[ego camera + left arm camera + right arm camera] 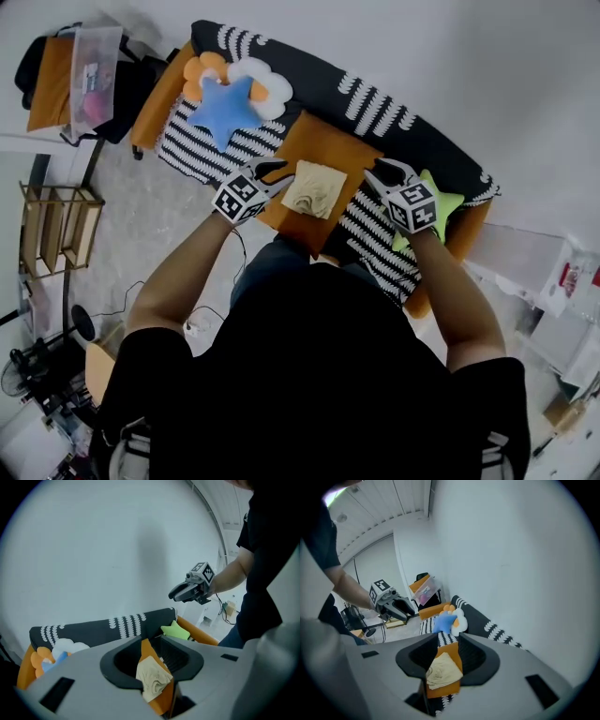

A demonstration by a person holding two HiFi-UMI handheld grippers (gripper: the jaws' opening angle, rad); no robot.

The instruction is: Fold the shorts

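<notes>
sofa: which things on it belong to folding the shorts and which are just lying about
Job: beige shorts, folded on the orange cushion; left gripper and right gripper, both open and empty.
Lying about: blue star pillow, white cloud pillow, green star pillow.

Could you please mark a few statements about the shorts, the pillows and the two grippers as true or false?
1. The shorts lie folded on the orange cushion. True.
2. The left gripper holds the shorts. False: its jaws stand apart and empty, clear of the shorts.
3. In the head view, the green star pillow shows right beside the right gripper. True.
4. The blue star pillow lies on the floor. False: it lies on the sofa.
</notes>
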